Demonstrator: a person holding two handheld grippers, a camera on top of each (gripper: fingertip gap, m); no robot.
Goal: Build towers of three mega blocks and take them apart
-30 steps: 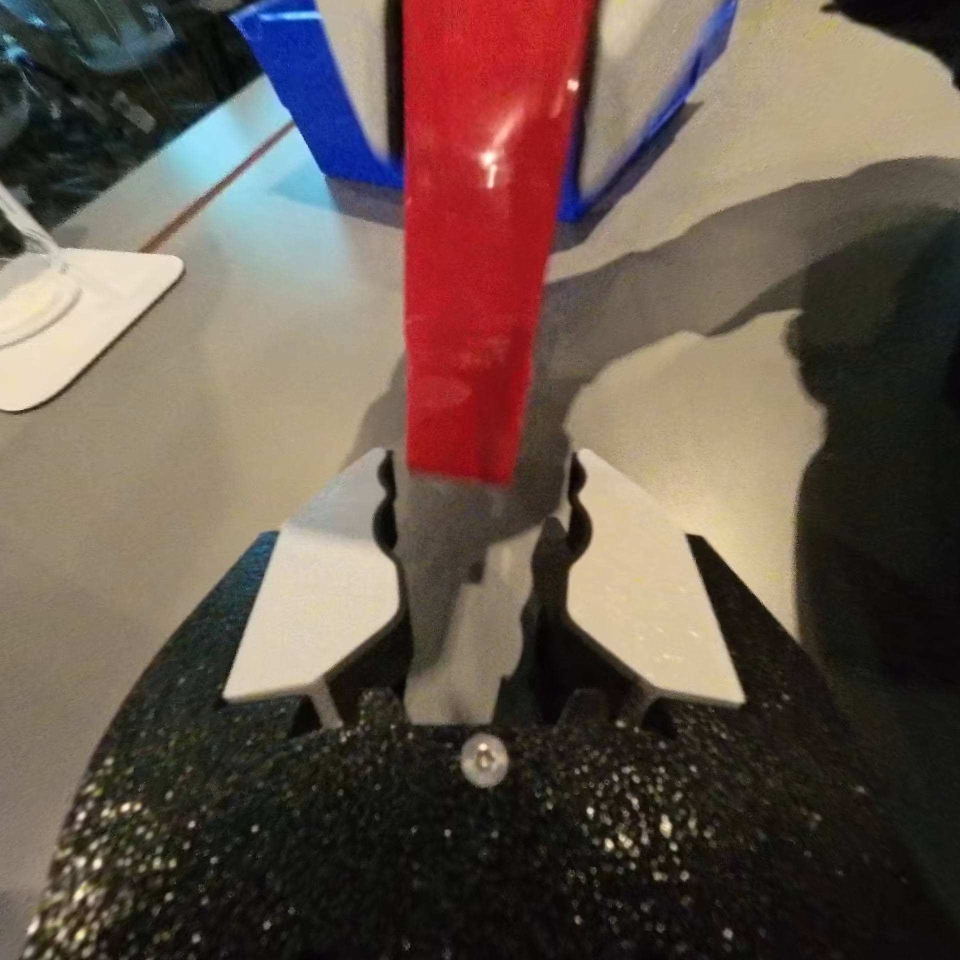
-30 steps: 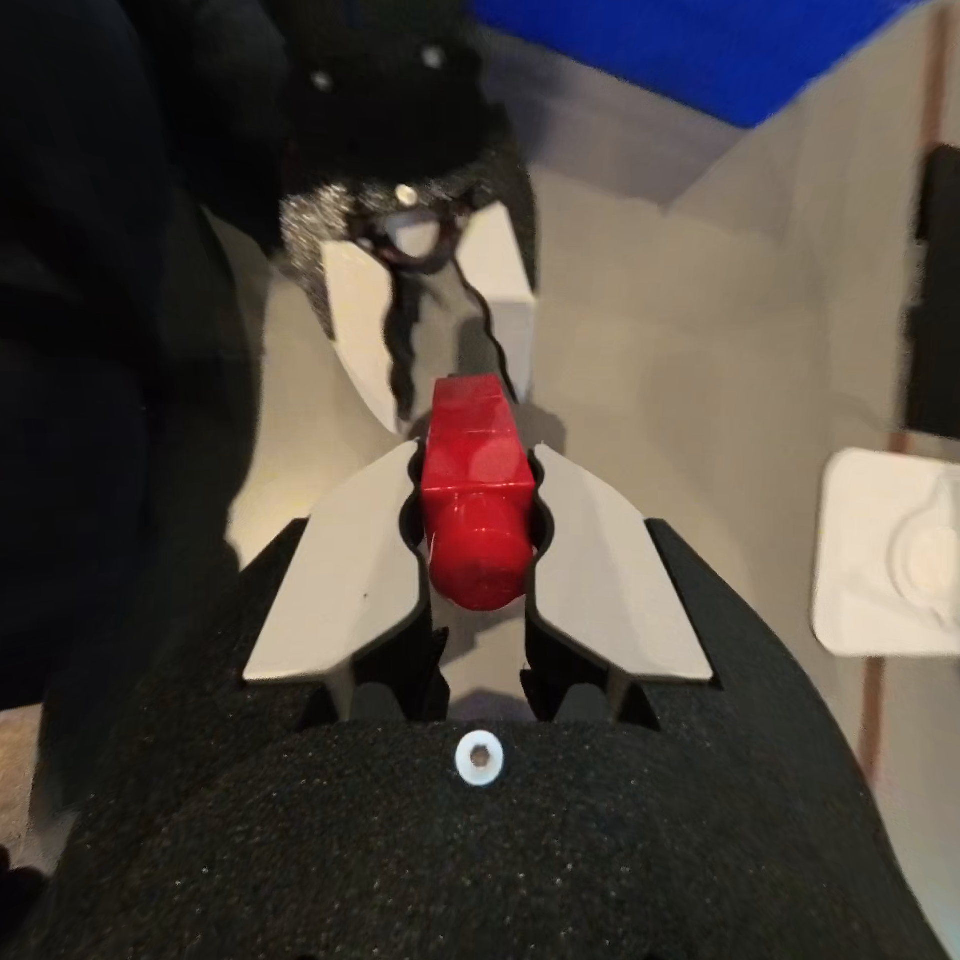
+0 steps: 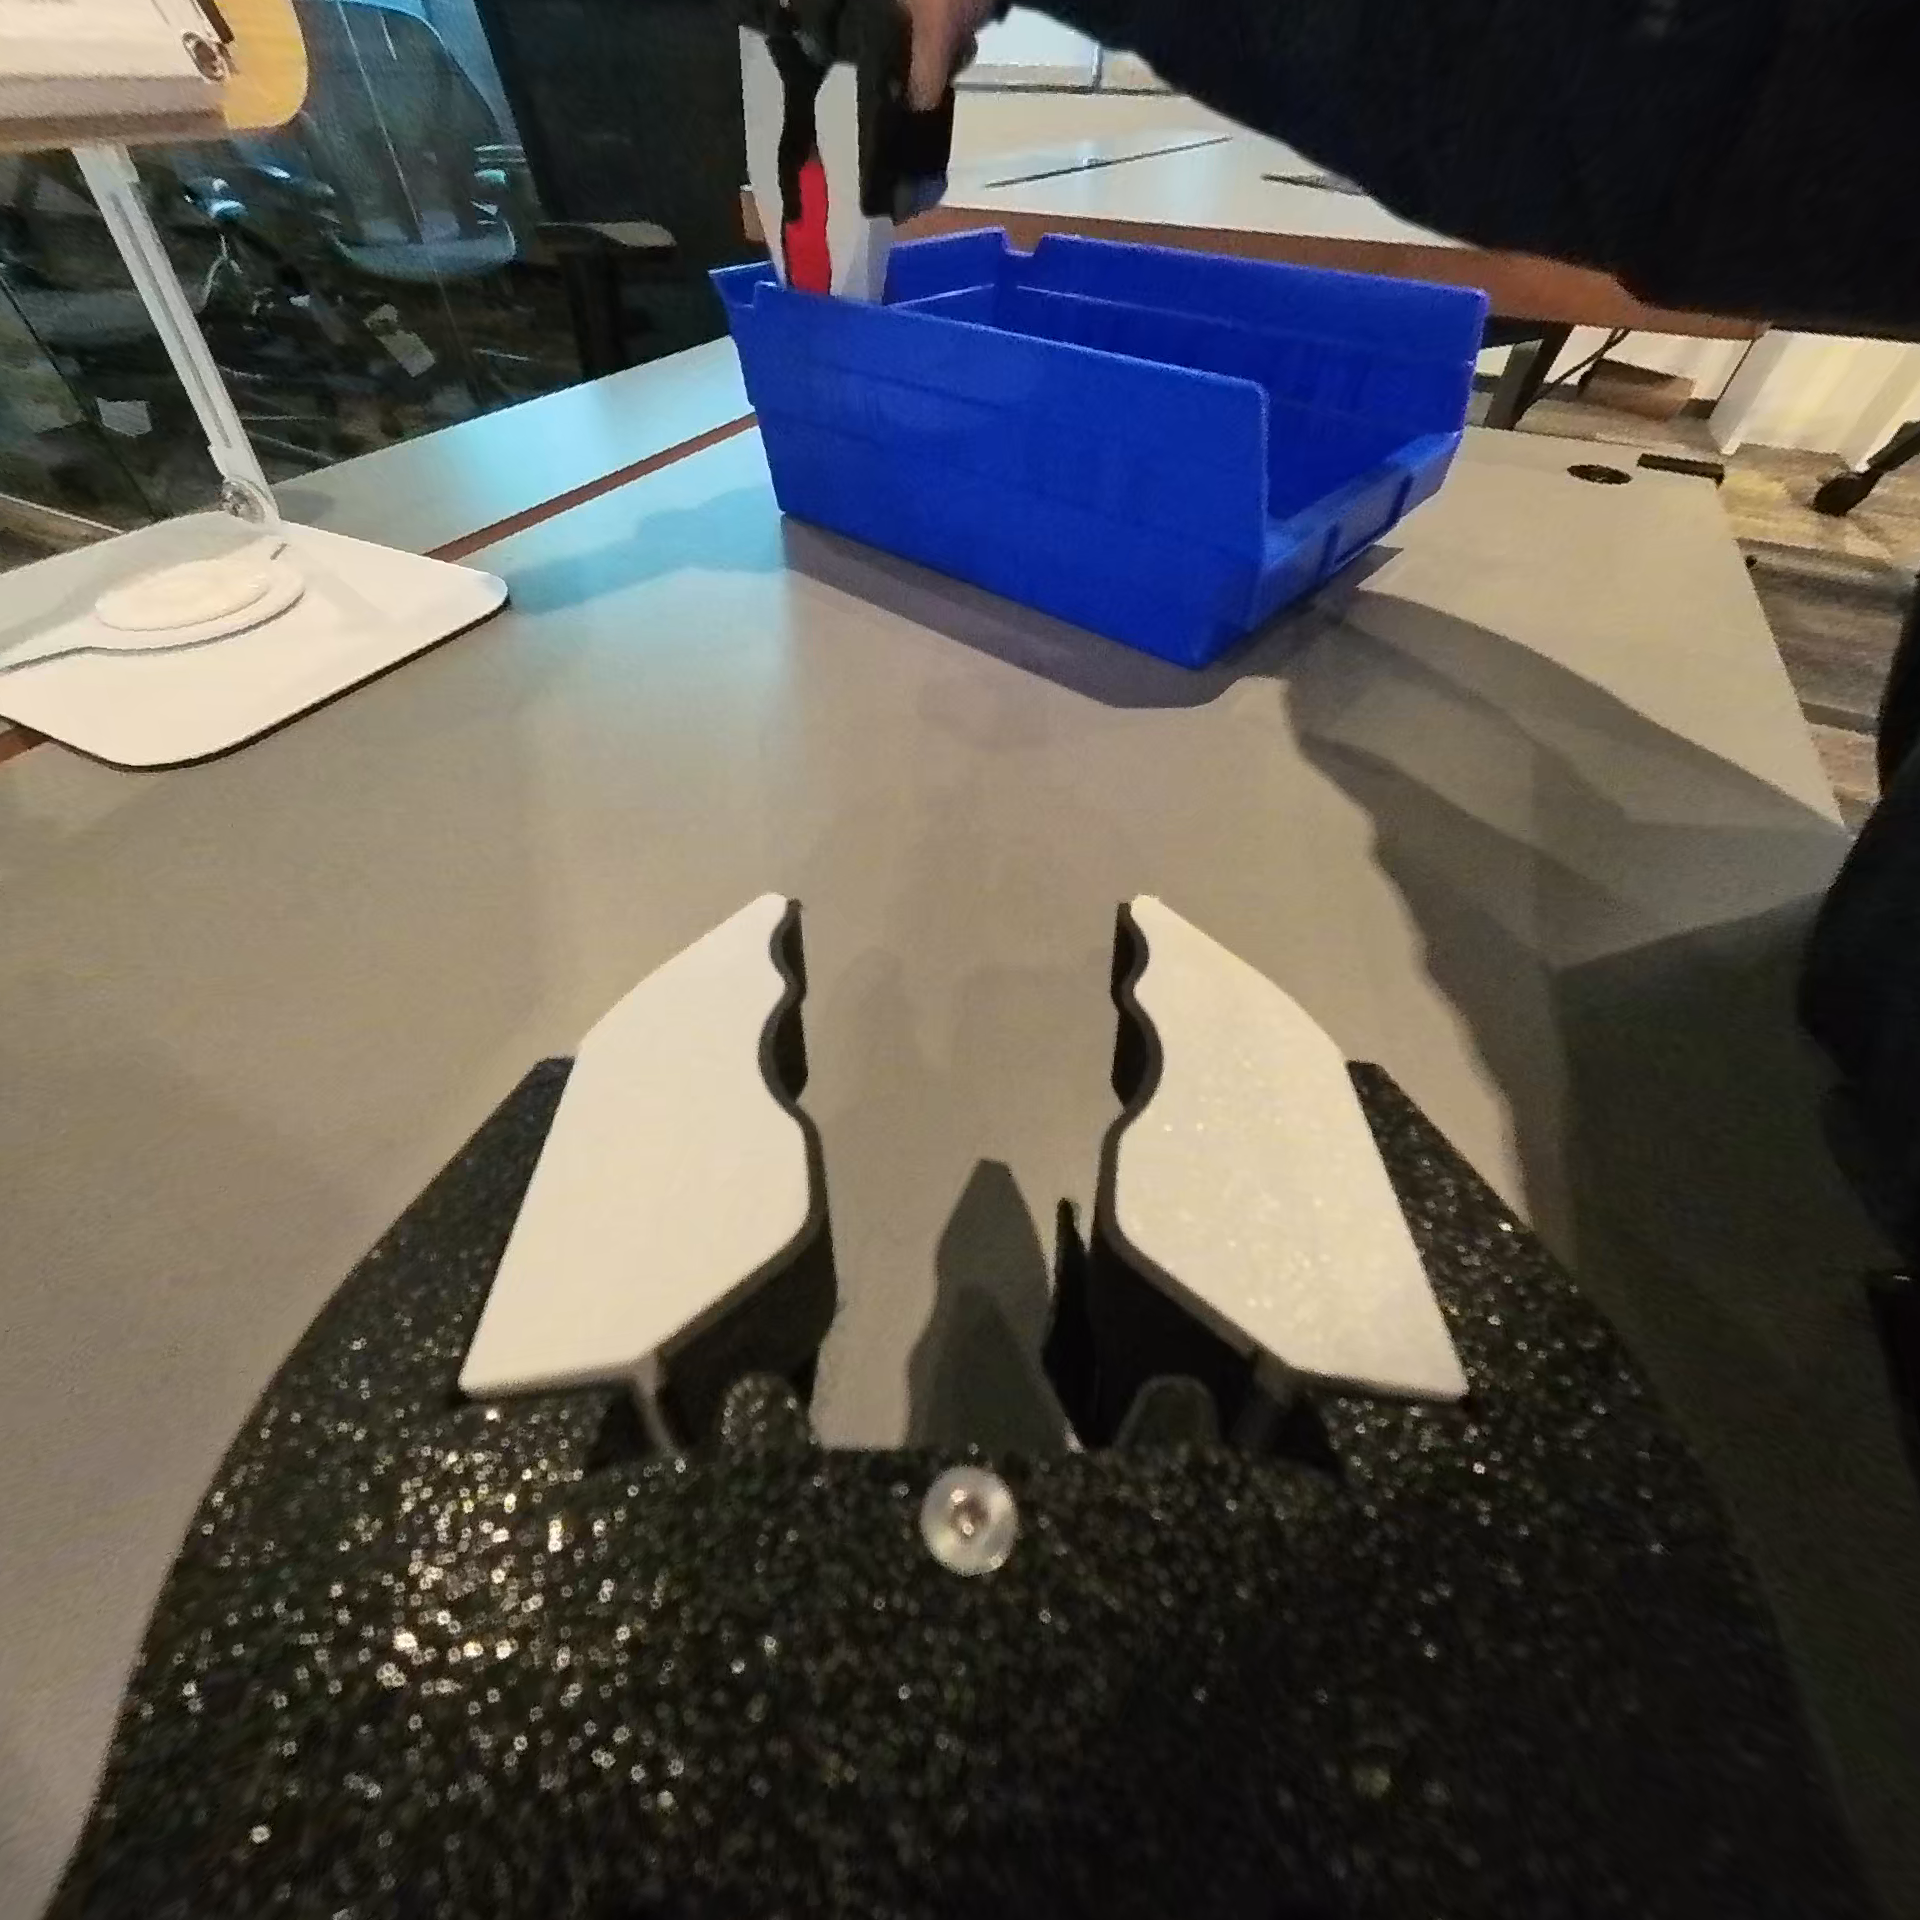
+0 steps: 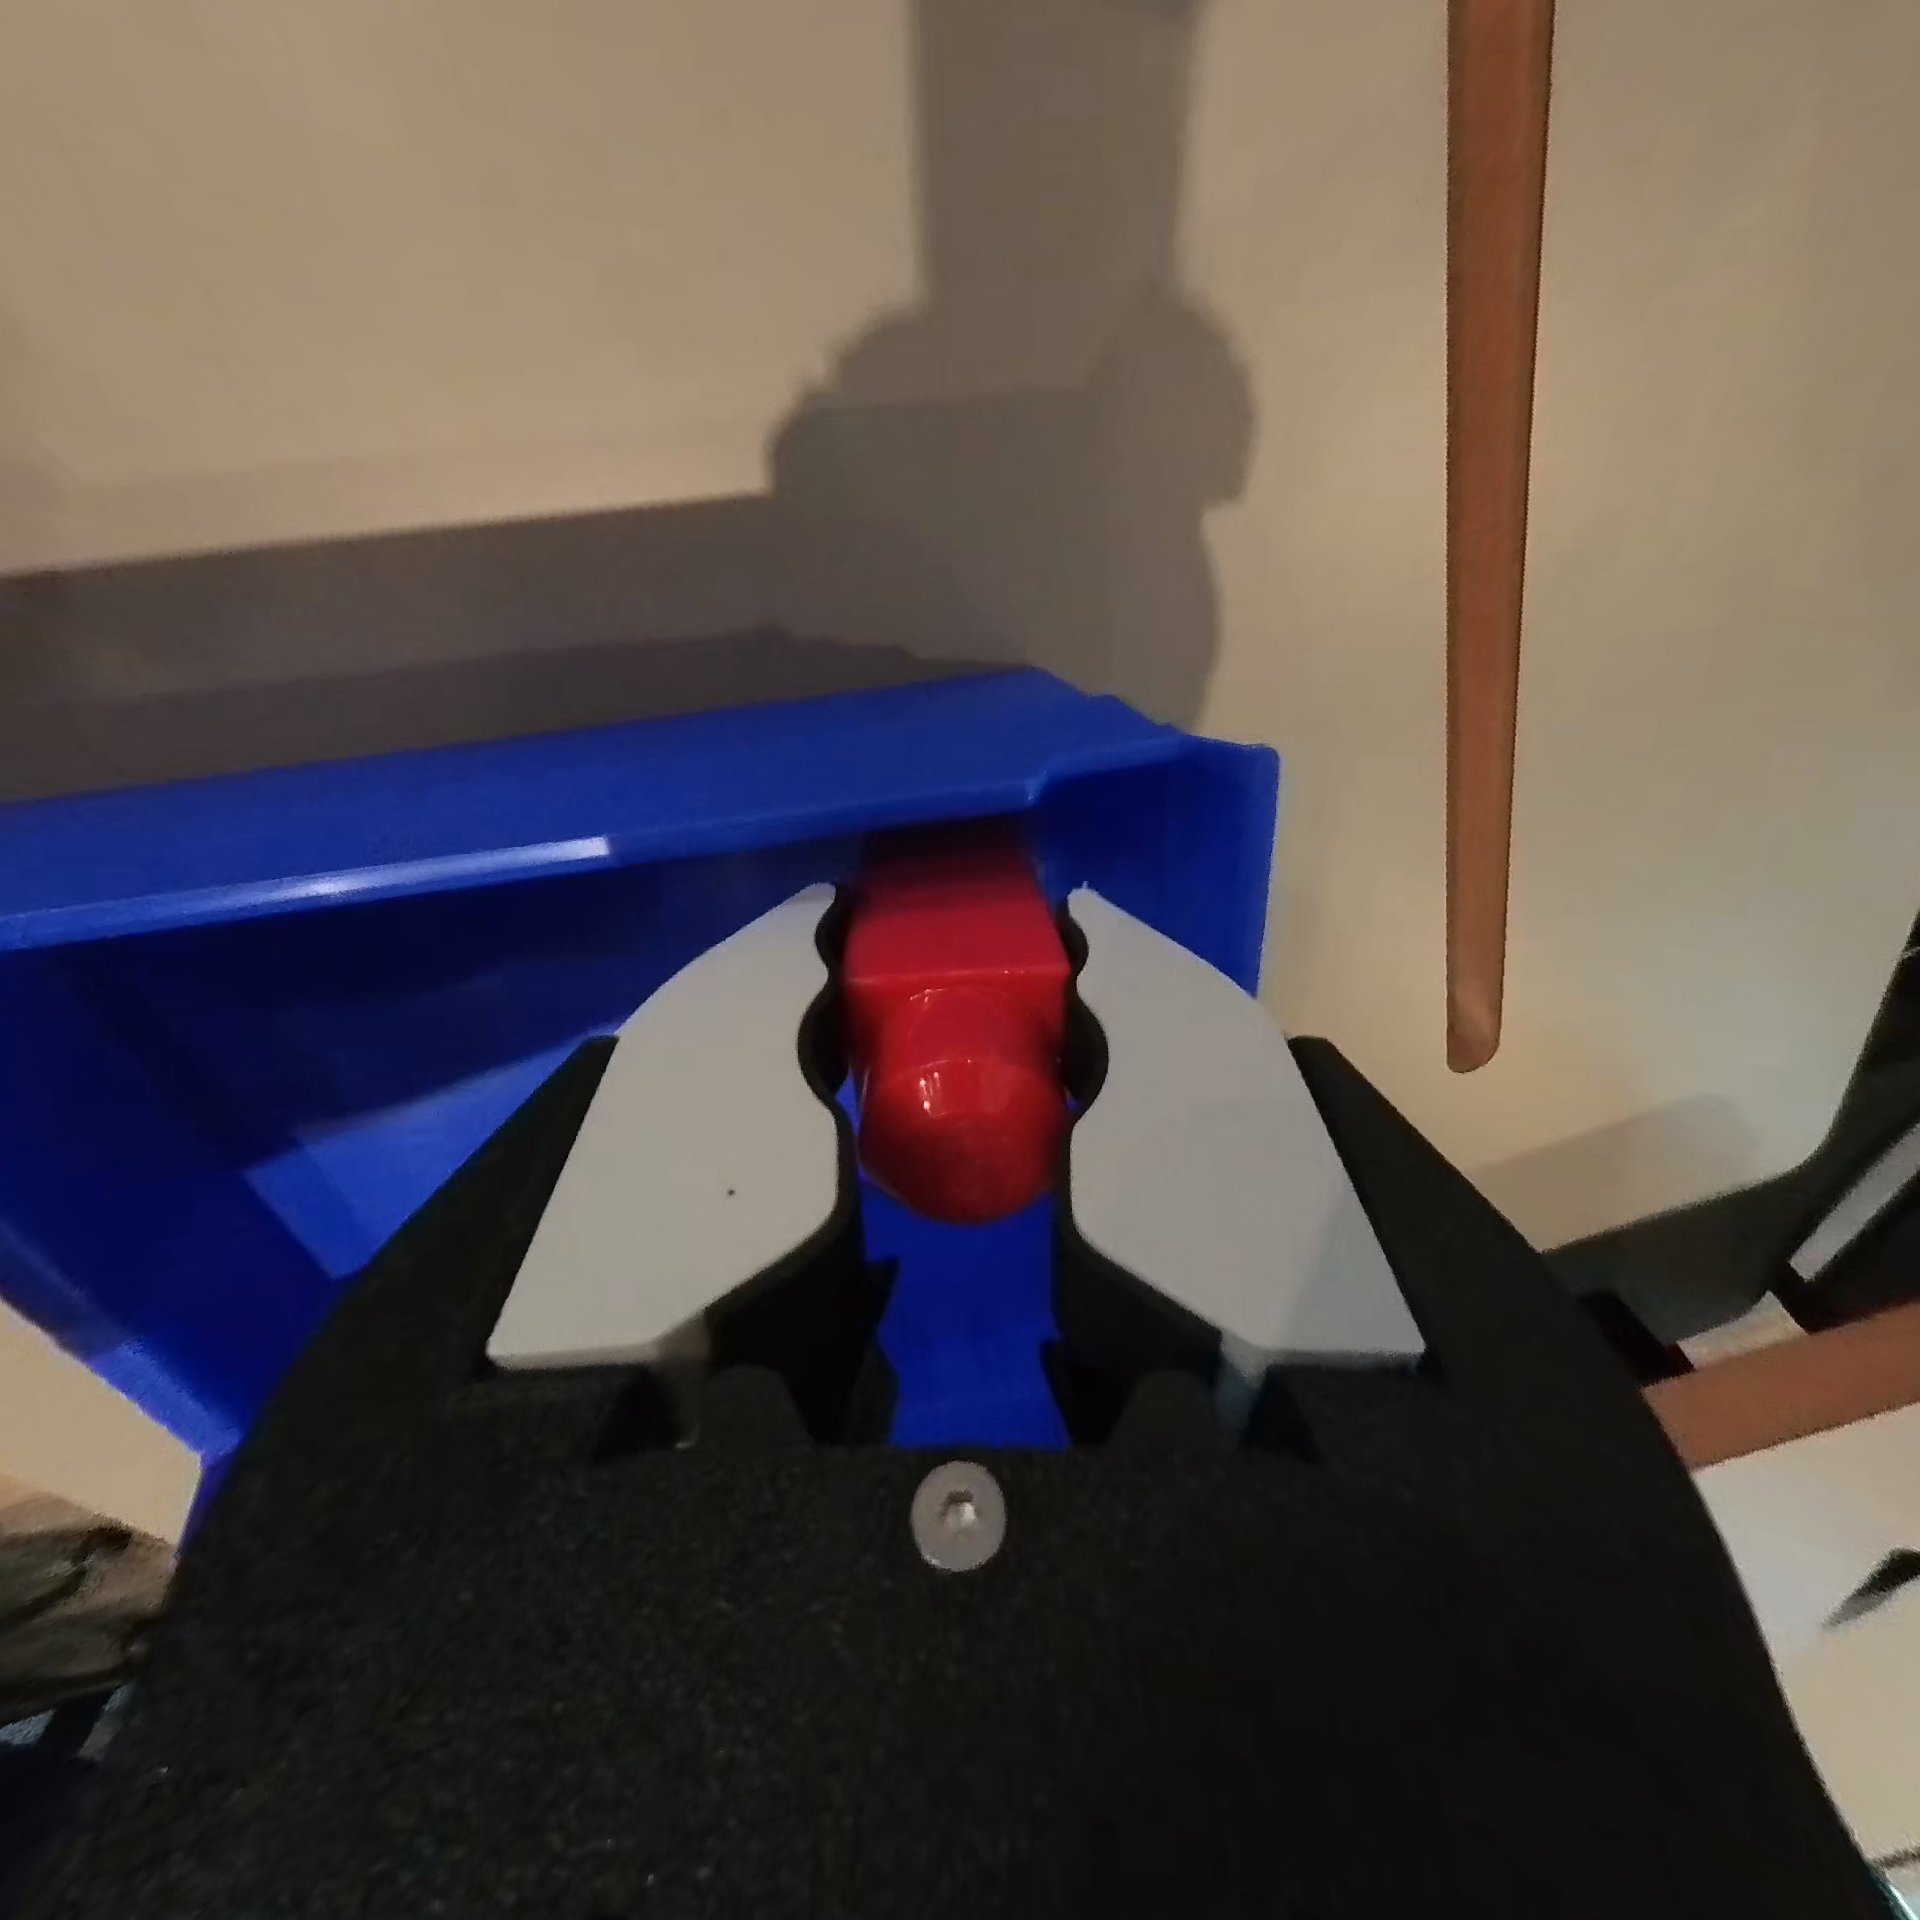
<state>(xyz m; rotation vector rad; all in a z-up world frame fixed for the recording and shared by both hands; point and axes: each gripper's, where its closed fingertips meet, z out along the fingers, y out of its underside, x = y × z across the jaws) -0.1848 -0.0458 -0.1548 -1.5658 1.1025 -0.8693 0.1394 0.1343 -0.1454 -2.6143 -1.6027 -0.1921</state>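
Note:
My right gripper (image 4: pixel 951 914) is shut on a red mega block (image 4: pixel 956 1049), its round stud pointing back toward the camera. It holds the block over the far left corner of a blue bin (image 4: pixel 623 831). In the left wrist view the right gripper (image 3: pixel 821 249) shows pointing down at the bin's (image 3: pixel 1039 457) back left corner, the red block (image 3: pixel 805 234) between its fingers. My left gripper (image 3: pixel 956 925) is open and empty, low over the grey table (image 3: pixel 520 831), well short of the bin.
A white stand base (image 3: pixel 239 634) with a clear upright post sits on the table at the left. A brown seam (image 4: pixel 1491 520) runs across the tabletop beside the bin. A dark sleeve (image 3: pixel 1558 135) reaches across at the upper right. More tables stand behind.
My left gripper has let go of the red block and drawn back from it, jaws wider. My right gripper has carried the block away to the blue bin's corner.

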